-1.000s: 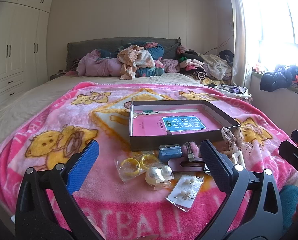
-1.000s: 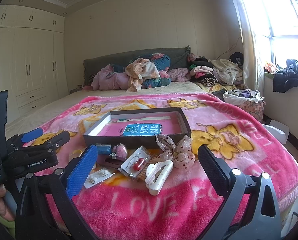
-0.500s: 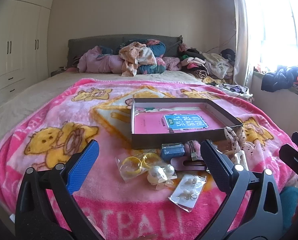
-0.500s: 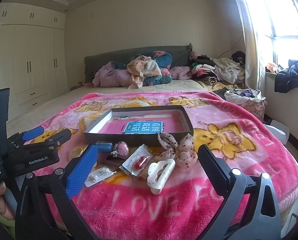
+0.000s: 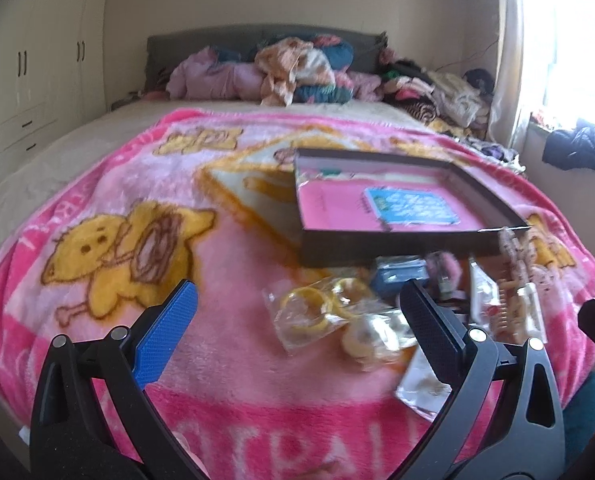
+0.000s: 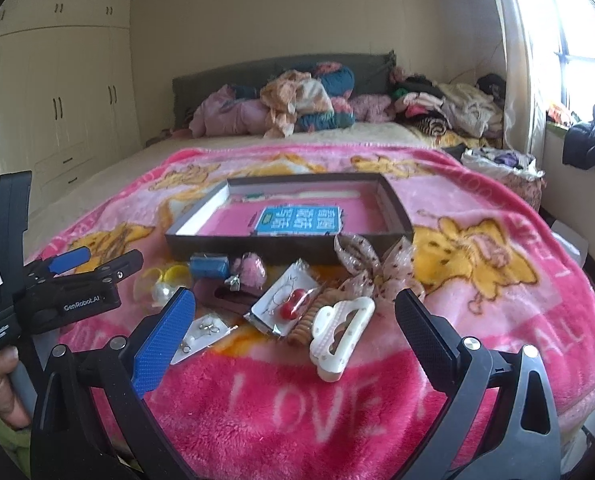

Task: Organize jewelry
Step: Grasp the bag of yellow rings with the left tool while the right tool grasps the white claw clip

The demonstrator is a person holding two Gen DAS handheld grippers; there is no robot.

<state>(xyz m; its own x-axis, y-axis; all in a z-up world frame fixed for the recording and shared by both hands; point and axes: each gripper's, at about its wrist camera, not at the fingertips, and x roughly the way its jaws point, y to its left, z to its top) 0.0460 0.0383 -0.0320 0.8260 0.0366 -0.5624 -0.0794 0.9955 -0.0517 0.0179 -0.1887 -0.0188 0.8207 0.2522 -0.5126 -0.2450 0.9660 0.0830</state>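
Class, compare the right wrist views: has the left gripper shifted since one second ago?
Yes. The left gripper now reaches further right and closer to the clear bag of yellow rings, judged against the dark shallow box.

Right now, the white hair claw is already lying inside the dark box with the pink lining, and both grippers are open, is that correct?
Not quite: the white hair claw lies on the pink blanket in front of the dark box, not inside it, as the right wrist view shows. Both grippers are open.
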